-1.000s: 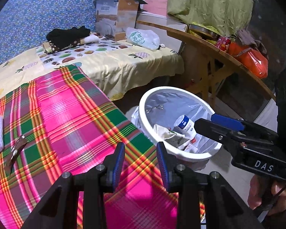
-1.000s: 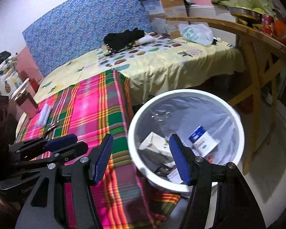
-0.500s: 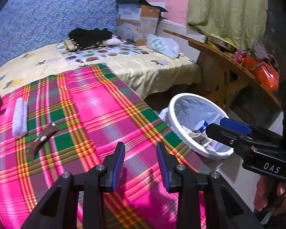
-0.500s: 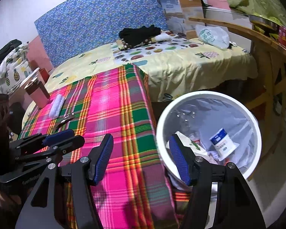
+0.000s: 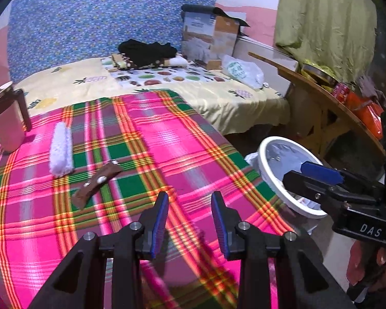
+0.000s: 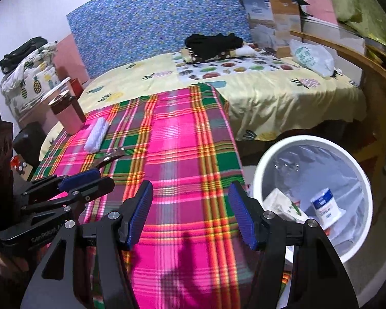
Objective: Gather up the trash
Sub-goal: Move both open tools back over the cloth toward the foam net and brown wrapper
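A white trash bin (image 6: 361, 177) with a clear liner stands on the floor right of the bed; a blue-and-white pot (image 6: 326, 206) and crumpled paper (image 6: 280, 203) lie in it. The bin's rim also shows in the left wrist view (image 5: 263, 164). On the pink plaid blanket (image 5: 146, 139) lie a brown wrapper-like strip (image 5: 95, 182) and a white fuzzy roll (image 5: 60, 149). My left gripper (image 5: 190, 215) is open and empty above the blanket. My right gripper (image 6: 190, 215) is open and empty over the blanket's edge, beside the bin.
A pink mug (image 5: 6, 121) stands at the blanket's left edge. Black clothes (image 5: 146, 51), a cardboard box (image 5: 211, 38) and a plastic bag (image 5: 242, 70) lie at the far end of the bed. A wooden table (image 5: 329, 108) with red packets stands behind the bin.
Both grippers have swung left, away from the bin and over the plaid blanket. The mug, white roll and brown strip have come into view. Both stay open.
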